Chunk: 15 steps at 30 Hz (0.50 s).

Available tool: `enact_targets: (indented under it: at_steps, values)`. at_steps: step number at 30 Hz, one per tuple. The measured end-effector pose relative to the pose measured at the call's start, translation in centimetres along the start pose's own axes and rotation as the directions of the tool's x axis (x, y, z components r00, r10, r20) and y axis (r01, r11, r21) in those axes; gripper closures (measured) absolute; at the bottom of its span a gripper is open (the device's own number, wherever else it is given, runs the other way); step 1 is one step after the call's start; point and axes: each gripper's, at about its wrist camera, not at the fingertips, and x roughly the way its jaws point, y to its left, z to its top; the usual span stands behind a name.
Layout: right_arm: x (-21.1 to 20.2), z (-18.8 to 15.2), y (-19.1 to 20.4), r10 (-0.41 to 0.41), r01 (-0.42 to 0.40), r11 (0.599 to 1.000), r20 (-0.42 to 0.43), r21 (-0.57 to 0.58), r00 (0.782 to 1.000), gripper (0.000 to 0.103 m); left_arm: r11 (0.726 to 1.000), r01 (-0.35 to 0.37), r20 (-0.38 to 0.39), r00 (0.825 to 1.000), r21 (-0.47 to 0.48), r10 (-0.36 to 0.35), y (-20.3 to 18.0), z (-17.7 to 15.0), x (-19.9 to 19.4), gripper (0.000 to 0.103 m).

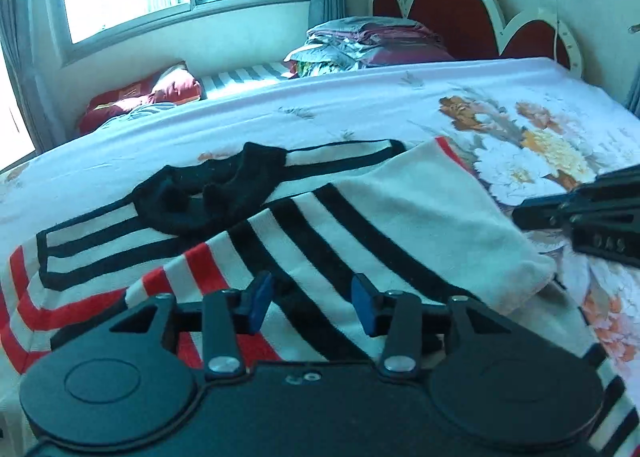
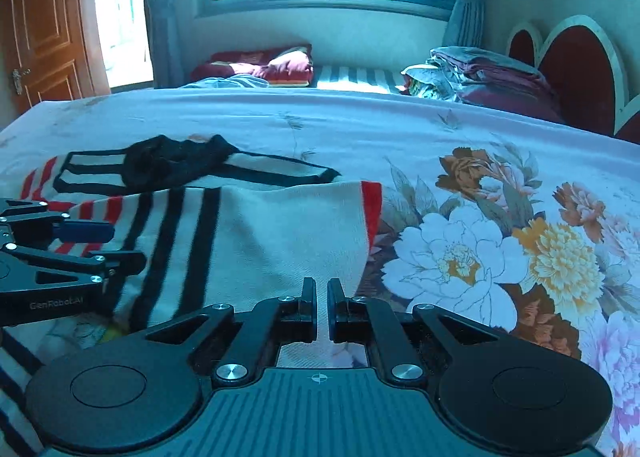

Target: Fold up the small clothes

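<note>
Right wrist view: right gripper (image 2: 322,307) nearly closed, maybe pinching white knit garment with black and red stripes (image 2: 256,233) (can't confirm). Left gripper (image 1: 312,303) open above it. Garment on floral bedsheet (image 2: 500,257); slips if pinch shallow.

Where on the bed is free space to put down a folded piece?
Free: the flowered bedsheet right of the striped garment, and the plain strip beyond it, before the stacked bedding. Crowded: the near left, where the garment, black socks and left claw sit.

Bare floral bedsheet (image 2: 500,161) lies right of the striped garment (image 2: 256,233); folded bedding stack (image 2: 480,73) sits far back.
</note>
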Motion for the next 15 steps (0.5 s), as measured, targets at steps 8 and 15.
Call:
enact_targets:
  at_steps: [8, 15]
  values:
    - [-0.2, -2.7, 2.6, -0.023, 0.024, 0.999, -0.045, 0.033, 0.999, 0.097, 0.999, 0.029, -0.034, 0.999, -0.019, -0.030, 0.6, -2.1, 0.2, 0.055]
    - [0.1, -3.1, 1.8, -0.026, 0.033, 0.996, -0.085, 0.081, 0.996, 0.097, 0.992, -0.053, -0.030, 0.998, -0.115, 0.050, 6.8, -4.5, -1.7, 0.054]
